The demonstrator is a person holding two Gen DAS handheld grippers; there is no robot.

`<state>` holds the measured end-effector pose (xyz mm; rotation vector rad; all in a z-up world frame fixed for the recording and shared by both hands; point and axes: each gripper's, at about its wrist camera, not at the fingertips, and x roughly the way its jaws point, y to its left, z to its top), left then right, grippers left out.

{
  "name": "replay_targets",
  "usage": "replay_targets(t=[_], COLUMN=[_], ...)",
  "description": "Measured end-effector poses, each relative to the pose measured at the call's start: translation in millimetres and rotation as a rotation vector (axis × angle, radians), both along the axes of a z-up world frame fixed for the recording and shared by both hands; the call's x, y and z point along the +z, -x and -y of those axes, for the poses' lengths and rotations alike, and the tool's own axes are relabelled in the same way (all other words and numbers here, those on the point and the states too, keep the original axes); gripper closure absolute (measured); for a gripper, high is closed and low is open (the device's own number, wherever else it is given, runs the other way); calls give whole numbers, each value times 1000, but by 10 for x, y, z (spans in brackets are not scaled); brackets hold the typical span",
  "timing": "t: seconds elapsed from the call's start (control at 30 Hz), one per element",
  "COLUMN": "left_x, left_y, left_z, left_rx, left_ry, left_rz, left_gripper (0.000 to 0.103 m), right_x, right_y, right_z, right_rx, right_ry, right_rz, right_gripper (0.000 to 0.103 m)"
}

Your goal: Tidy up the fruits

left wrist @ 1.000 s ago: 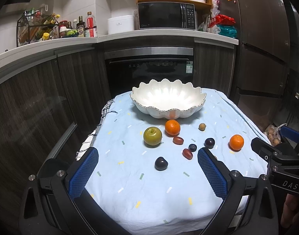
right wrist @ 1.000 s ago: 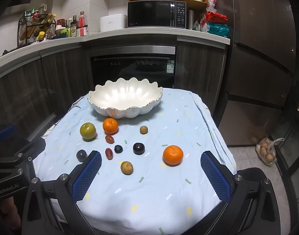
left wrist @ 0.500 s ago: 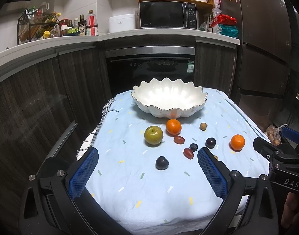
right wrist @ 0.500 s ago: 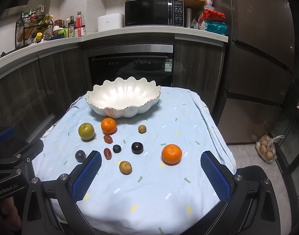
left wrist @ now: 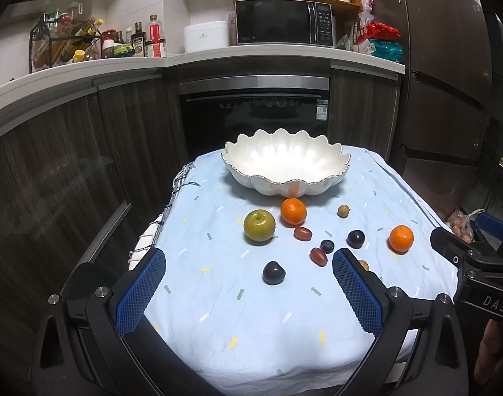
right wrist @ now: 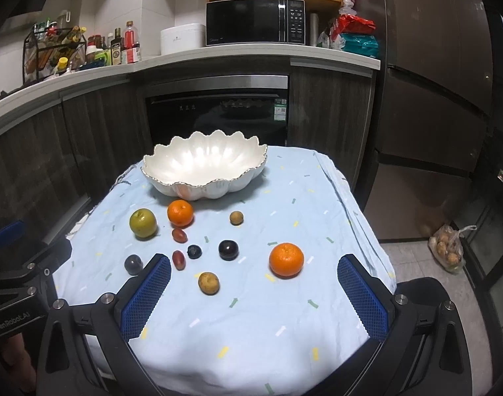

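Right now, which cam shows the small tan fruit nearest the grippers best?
Right wrist: the tan fruit lies in full, unobstructed view on the cloth between the open fingers. In the left wrist view only a sliver peeks out behind the left gripper's right finger.

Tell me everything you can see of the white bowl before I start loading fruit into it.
The white bowl is wide and shallow with a scalloped, petal-like rim edged by a thin darker line. It looks like glossy ceramic; light glares off the ribbed inside. It stands upright on the far end of the blue tablecloth and what shows of its inside holds no fruit. The nearest orange lies just in front of it, reflected in its wall; whether they touch is unclear.
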<state>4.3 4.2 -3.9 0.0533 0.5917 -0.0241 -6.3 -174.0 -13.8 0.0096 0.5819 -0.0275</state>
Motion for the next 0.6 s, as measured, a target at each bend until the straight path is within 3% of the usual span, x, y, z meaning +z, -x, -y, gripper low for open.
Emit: replay_targets(t=[0.6], left_x=[-33], left_y=[-23], left_z=[-1], left_rx=[-6], left_ry=[10], left_rz=[-19], left_gripper=[0], right_x=[-2], right_y=[-3], right_z=[-23], right_rx=[-5], right_ry=[-5], right_rz=[-7], right_gripper=[0])
